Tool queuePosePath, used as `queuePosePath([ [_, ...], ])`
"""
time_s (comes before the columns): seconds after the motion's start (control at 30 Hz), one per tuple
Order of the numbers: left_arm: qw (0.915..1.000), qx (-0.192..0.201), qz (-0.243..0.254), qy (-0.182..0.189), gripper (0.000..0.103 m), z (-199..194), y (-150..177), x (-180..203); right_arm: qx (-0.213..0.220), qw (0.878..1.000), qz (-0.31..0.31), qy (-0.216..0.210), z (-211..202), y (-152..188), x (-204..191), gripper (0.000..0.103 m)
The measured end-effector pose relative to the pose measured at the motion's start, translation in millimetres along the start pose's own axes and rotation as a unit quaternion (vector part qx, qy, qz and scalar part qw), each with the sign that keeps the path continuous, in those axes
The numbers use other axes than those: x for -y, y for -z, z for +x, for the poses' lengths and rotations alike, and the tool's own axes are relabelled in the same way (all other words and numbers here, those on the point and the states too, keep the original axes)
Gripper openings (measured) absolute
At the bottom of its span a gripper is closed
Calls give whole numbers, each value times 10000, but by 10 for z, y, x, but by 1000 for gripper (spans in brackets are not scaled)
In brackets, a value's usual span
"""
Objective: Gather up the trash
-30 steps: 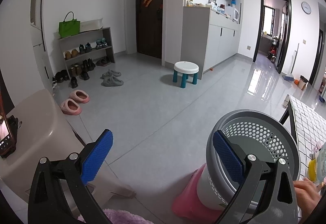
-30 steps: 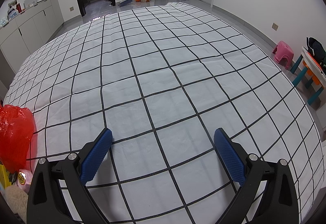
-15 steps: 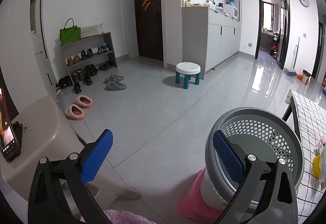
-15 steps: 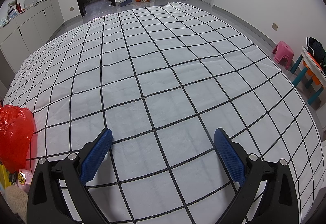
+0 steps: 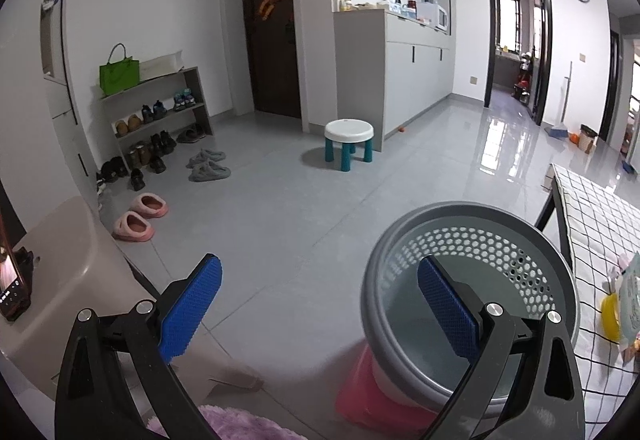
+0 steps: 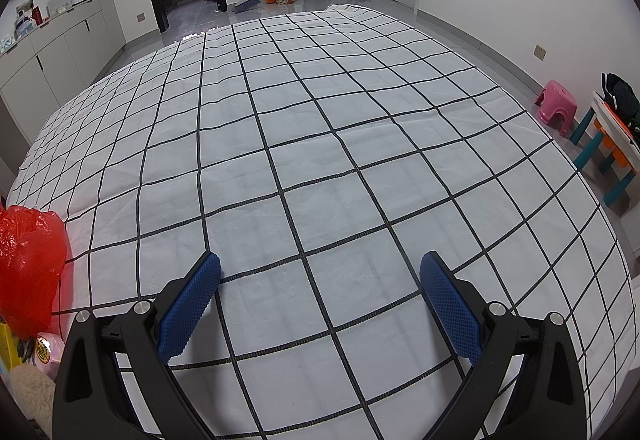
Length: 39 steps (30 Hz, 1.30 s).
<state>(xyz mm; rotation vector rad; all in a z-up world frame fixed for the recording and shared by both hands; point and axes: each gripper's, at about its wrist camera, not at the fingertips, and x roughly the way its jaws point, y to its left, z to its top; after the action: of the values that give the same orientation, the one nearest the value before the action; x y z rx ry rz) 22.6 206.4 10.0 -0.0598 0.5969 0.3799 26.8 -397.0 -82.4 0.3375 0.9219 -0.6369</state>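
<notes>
Left wrist view, listed left to right: a beige plastic stool [image 5: 60, 252] bearing a dark phone [image 5: 12, 288] at the frame's edge; a grey shoe rack [image 5: 160, 112] topped by a green handbag [image 5: 119, 74]; pink slippers [image 5: 140, 216] on the grey tiled floor; a white-topped teal-legged stool [image 5: 349, 144]; the left gripper [image 5: 320, 298], its blue-padded jaws spread wide with nothing held; a grey perforated plastic waste basket [image 5: 472, 280], seen empty, set on a pink plastic stool [image 5: 372, 400], partly behind the right-hand finger; the edge of a table under a white black-checked cloth [image 5: 592, 224], on which a yellow and pale-printed packet [image 5: 624, 304] is seen. Right wrist view: a crumpled red plastic bag [image 6: 30, 264] at the cloth's left edge, with small yellow and pink packets [image 6: 44, 350] just below it; the right gripper [image 6: 320, 298], jaws likewise wide apart and unloaded, held above bare checked cloth; a pink stool [image 6: 558, 110] on the floor far right.
</notes>
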Motion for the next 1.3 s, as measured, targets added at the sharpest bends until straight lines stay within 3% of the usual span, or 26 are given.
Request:
queuePosePath([
  [0.23, 9994, -264, 76, 193, 97, 111, 9, 56, -1, 10000, 1, 2, -1, 0, -1, 95],
  [0.57, 9993, -159, 288, 159, 97, 66, 30, 148, -114, 9999, -113, -51, -9, -15, 20, 95],
  [0.63, 9993, -132, 321, 131, 97, 59, 28, 156, 92, 9998, -179, -16, -97, 16, 22, 95],
  [0.8, 9993, -14, 346, 123, 97, 5, 14, 171, 1110, 9914, -688, 18, -726, 261, -150, 95],
  [0.93, 9991, 13, 293, 312, 97, -108, 22, 267, 1481, 9817, -992, -665, -1291, 501, -406, 95],
  [1.13, 9954, -147, 440, 833, 97, -294, 76, 667, 1424, 9689, -1125, -1680, -1809, 778, -850, 95],
  [1.3, 9912, -226, 569, 1172, 97, -415, 25, 970, 1301, 9597, -1458, -2021, -2024, 966, -1207, 95],
])
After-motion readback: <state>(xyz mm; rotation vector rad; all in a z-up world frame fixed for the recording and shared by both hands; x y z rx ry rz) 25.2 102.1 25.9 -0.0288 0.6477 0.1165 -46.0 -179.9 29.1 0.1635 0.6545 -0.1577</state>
